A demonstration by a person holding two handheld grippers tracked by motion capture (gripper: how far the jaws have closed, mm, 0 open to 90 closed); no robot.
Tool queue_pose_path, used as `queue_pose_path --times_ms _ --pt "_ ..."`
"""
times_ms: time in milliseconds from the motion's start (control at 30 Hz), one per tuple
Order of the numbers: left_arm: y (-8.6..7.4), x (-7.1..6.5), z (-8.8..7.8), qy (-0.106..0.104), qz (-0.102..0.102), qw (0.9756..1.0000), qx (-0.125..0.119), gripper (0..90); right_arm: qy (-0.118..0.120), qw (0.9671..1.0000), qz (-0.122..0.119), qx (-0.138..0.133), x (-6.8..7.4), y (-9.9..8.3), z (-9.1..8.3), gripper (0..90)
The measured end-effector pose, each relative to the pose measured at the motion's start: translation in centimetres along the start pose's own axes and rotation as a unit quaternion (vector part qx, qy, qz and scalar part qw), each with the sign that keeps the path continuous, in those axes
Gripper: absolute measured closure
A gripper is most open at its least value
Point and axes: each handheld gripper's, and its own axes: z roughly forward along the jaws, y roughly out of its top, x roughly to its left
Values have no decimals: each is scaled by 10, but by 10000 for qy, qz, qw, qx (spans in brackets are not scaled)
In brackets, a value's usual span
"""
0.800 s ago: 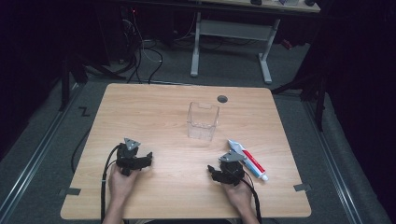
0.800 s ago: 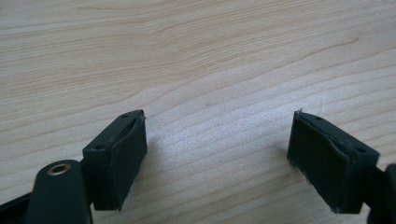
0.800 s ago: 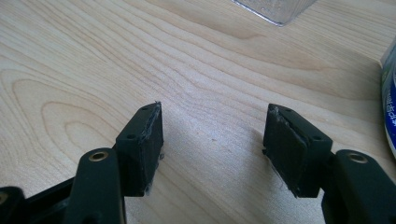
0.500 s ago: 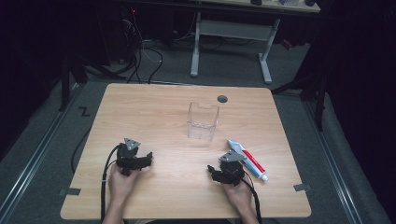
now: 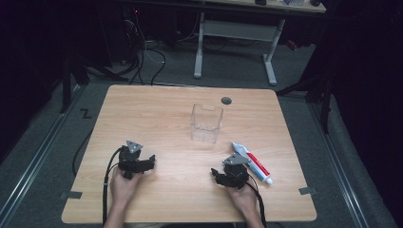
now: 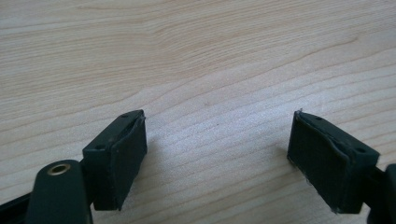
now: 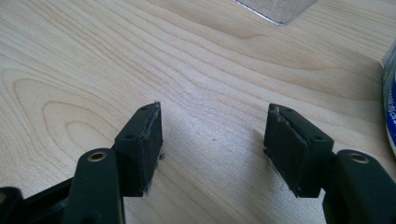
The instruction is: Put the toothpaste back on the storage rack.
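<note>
So, here is how things lie and why.

Left gripper point(image 5: 151, 160): it rests low near the bench's point(image 5: 157, 102) front edge, toward the left corner. Its fingers point(image 6: 122, 154) stand wide apart with bare wood between them. It holds nothing, so it looks like it is waiting.

Right gripper point(image 5: 216, 175): it rests low near the front edge too, toward the right corner. Its fingers point(image 7: 144, 140) are spread wide, with bare wood between them. It is ready to take something but grips nothing yet.

Tube point(image 5: 252, 162): it lies flat on the bench, just beside the right gripper, on the side nearer the right edge. Its cap end points to the front right corner. In the right gripper view its blue side point(image 7: 390, 102) peeks in at the edge. It is the nearest thing to a hand, so I think it is the thing to pick up.

Box point(image 5: 206, 122): a clear box, open on top, stands upright near the middle of the bench, farther back than both grippers. It looks empty. It may be where the tube should go.

Next move, my guess: the right gripper must turn toward the tube first, as its fingers point away from it now.
</note>
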Motion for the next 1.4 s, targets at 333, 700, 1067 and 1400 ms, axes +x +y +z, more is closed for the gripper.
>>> queue_pose_path --times_ms 333,700,1067,1400 --pt "0 0 0 2 5 10000 5 197 -3 10000 16 -13 0 0 0 393" --pt "0 -1 0 -6 7 10000 4 196 -52 10000 5 -13 0 -1 -1 415" --pt "0 -1 0 -7 8 10000 6 196 -118 9995 260 -102 -8 -11 -19 501" --pt "0 -1 0 -7 6 10000 5 195 -196 9988 417 -172 -16 -20 -37 527"
